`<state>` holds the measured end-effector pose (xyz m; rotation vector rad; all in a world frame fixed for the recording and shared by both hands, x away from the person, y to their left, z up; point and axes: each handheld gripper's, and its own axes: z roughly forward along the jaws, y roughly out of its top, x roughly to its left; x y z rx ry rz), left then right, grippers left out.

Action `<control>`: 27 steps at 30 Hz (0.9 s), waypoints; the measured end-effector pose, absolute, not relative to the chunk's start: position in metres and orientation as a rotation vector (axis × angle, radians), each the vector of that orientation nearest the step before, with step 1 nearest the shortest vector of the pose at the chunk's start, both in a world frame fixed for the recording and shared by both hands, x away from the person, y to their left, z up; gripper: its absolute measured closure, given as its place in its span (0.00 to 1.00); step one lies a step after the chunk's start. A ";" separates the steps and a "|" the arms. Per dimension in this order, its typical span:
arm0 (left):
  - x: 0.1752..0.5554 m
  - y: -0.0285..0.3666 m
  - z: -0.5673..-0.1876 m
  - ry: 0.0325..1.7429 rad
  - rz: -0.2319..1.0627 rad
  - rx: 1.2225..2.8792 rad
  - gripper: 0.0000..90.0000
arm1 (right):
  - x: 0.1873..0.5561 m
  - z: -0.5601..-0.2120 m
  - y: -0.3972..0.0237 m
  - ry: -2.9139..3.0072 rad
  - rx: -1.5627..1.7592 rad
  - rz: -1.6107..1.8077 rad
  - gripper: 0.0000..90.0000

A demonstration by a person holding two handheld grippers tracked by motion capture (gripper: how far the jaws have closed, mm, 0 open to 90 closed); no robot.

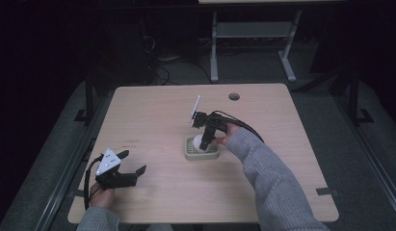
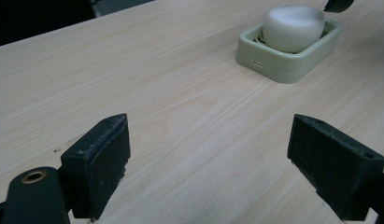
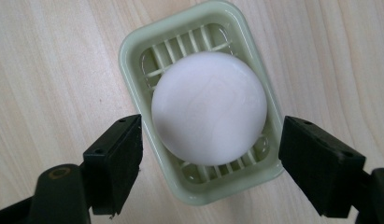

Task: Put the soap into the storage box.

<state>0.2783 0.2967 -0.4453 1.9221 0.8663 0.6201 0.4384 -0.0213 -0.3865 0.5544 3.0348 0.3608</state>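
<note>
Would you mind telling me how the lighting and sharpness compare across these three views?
High view: dim, with dark surroundings and the round white soap bar small and soft. Left gripper view: evenly lit, the pale wooden table sharp, faint shadows under the pale green slatted soap dish. Right gripper view: bright, the soap nearly washed out, the dish's slats crisp.

High view: the bench [image 1: 152, 115] is evenly, softly lit from above, while the room beyond its far edge falls into near-black; the picture is slightly soft and grainy. Left gripper view: diffuse light, wood grain sharp mid-frame, the near black pads [image 2: 98, 163] slightly blurred. Right gripper view: bright and crisp; the white soap [image 3: 209, 107] is nearly overexposed with faint glare, and casts only a weak shadow into the green dish [image 3: 133, 51].
</note>
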 end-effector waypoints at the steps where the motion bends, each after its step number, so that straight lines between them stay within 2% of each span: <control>1: 0.278 0.297 -0.445 0.867 0.620 1.922 0.14 | 0.438 -0.386 -0.022 3.035 0.551 0.363 0.24; 27: 0.278 0.295 -0.446 0.871 0.618 1.919 0.14 | 0.431 -0.378 -0.049 3.006 0.604 0.400 0.24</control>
